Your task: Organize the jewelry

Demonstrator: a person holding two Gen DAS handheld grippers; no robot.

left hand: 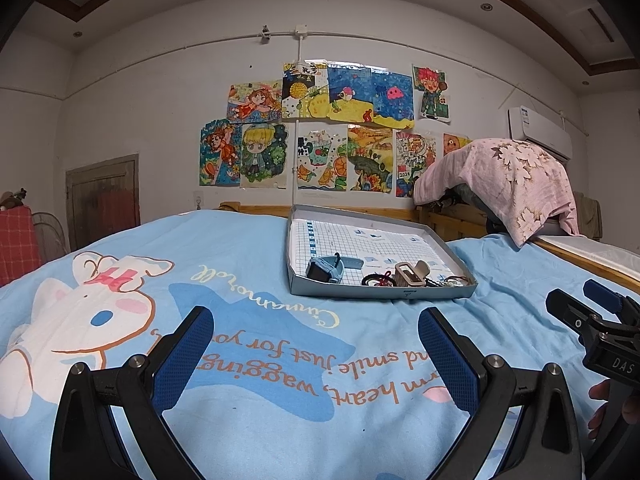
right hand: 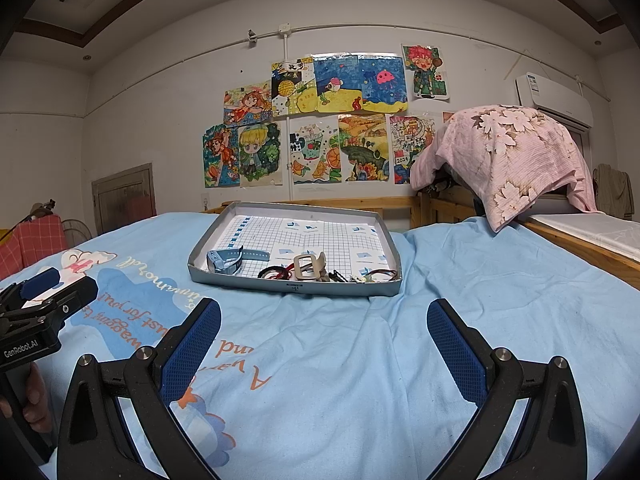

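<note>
A shallow grey cardboard tray point(left hand: 420, 236) point(right hand: 224, 220) with a grid-paper lining lies on the blue bedsheet ahead of both grippers. Along its near edge lie a blue wristwatch point(left hand: 326, 269) point(right hand: 226, 260), a beige hair claw clip point(left hand: 410, 272) point(right hand: 308, 266), red and black hair ties point(left hand: 378, 279) point(right hand: 276, 272) and small trinkets point(right hand: 360, 278). My left gripper point(left hand: 316, 340) is open above the sheet, well short of the tray. My right gripper point(right hand: 324, 336) is likewise open and empty, nearer the tray's front. Each gripper shows at the side of the other's view.
The bed's blue sheet point(left hand: 240, 360) carries a cartoon rabbit print. A wooden rail point(right hand: 580, 248) borders the bed at right, with a pink floral cloth point(right hand: 508, 152) draped over something behind it. Drawings point(left hand: 320, 132) cover the far wall. A hand point(right hand: 36, 400) holds the left gripper's handle.
</note>
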